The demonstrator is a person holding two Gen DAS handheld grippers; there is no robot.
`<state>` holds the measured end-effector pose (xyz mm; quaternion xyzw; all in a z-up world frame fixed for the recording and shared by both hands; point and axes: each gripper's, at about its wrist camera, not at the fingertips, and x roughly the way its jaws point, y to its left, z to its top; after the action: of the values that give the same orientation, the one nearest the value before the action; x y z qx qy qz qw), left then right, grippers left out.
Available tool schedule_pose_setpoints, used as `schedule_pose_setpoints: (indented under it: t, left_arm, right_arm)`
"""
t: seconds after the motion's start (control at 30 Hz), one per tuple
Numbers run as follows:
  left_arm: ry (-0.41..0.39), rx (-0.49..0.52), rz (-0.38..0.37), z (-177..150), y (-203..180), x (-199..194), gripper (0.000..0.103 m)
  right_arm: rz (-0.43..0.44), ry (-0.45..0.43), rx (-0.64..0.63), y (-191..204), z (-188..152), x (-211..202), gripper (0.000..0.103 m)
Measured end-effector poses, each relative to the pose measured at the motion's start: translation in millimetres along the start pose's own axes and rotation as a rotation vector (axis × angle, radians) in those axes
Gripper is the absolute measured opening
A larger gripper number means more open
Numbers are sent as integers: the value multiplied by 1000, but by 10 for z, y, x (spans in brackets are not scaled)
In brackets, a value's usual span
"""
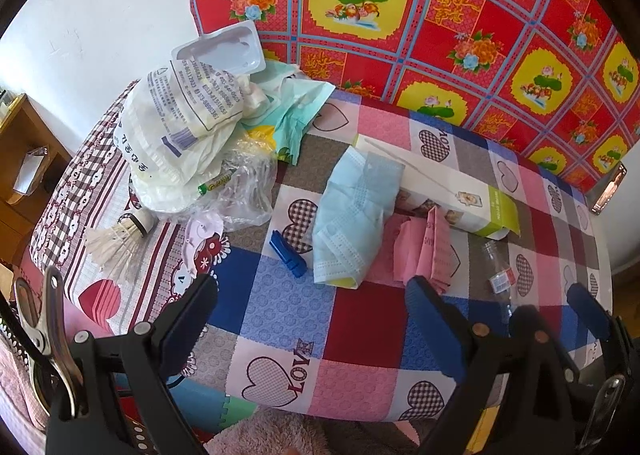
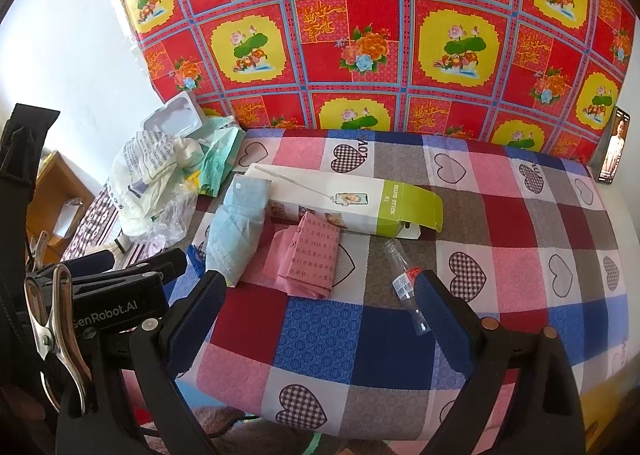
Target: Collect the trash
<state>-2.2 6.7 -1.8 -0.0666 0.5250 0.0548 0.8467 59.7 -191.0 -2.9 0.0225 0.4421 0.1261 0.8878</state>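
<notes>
Both grippers, left gripper (image 1: 312, 319) and right gripper (image 2: 320, 315), hovered wide open and empty above checked tablecloth (image 2: 320, 339). Ahead lay blue mask (image 1: 352, 215) touching pink paper (image 2: 312, 259), small clear bottle (image 2: 404, 283) beside white box (image 2: 336, 203). Best lowered squarely over the mask, pinching mid-fold before lifting.

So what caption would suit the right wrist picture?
Open right tool hovering over a patchwork tablecloth strewn with a face mask, pink paper and small clear bottle.
</notes>
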Motion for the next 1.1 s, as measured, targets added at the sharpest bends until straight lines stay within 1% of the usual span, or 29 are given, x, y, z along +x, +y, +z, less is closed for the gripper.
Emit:
schedule_pose_setpoints:
  t: [1.1]
  left_arm:
    - [8,0,0,-4,39,-1,97]
  right_arm:
    - [0,6,-4,-10,-27,21,98]
